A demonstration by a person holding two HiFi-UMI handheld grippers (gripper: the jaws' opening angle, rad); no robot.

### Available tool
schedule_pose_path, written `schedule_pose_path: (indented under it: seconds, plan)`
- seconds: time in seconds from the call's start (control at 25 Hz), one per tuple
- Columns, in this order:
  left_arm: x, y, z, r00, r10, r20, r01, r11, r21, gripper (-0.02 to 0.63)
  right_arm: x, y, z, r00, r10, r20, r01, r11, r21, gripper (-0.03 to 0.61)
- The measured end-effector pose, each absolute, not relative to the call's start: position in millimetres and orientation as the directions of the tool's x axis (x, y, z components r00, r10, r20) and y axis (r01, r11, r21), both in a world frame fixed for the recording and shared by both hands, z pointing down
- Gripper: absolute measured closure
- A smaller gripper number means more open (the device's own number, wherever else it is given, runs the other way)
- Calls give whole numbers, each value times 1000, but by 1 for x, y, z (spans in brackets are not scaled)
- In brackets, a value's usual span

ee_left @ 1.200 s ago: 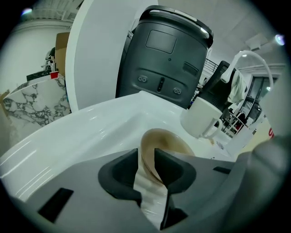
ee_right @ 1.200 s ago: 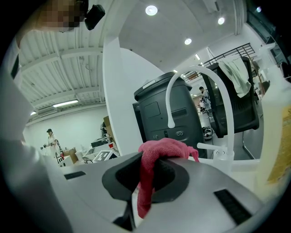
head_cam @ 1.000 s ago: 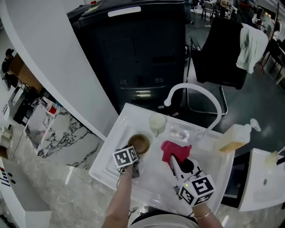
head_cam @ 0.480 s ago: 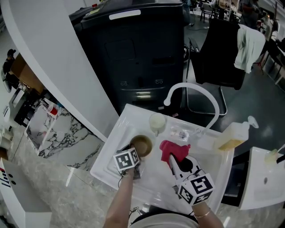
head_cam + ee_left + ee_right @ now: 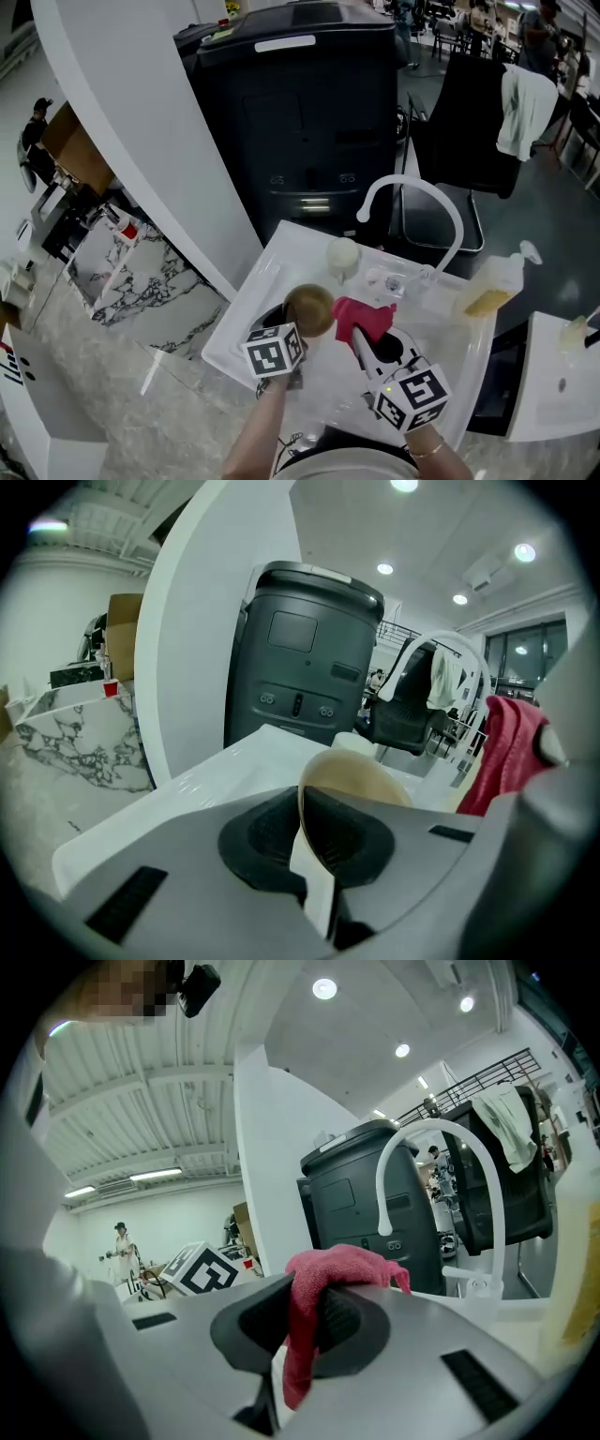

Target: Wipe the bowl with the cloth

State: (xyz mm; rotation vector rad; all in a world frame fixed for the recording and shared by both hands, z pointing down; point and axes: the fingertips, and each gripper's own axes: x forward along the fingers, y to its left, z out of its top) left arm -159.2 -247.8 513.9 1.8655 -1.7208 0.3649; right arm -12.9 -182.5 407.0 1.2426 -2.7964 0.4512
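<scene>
A tan bowl (image 5: 310, 308) is lifted above the white sink (image 5: 253, 291), tipped on its side, its outer wall toward the head camera. My left gripper (image 5: 298, 330) is shut on the rim of the bowl (image 5: 361, 782); the rim runs between the two dark pads. Just right of the bowl, my right gripper (image 5: 353, 333) is shut on a red cloth (image 5: 361, 317). In the right gripper view the cloth (image 5: 323, 1283) bunches over the pads and hangs down between them. The cloth (image 5: 506, 752) also shows at the right of the left gripper view, close to the bowl.
A white cup (image 5: 343, 255) stands at the back of the sink under the curved white faucet (image 5: 412, 192). A soap bottle (image 5: 495, 286) sits on the sink's right edge. A dark bin (image 5: 300, 112) stands behind, a marble counter (image 5: 141, 281) to the left.
My left gripper has closed on the bowl's rim and lifted it off the sink floor, tipping it toward the cloth. The right gripper with the cloth has barely moved.
</scene>
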Motion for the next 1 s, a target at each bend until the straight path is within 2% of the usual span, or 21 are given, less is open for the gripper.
schedule_pose_path:
  seconds: [0.52, 1.0]
  plan:
    - [-143, -186, 454, 149, -866, 477, -989, -139, 56, 581, -63, -137, 381, -778, -620, 104, -627, 756, -186, 543]
    - [-132, -139, 429, 224, -861, 456, -974, -202, 98, 581, -95, -124, 401, -732, -638, 240, -656, 755, 8, 543]
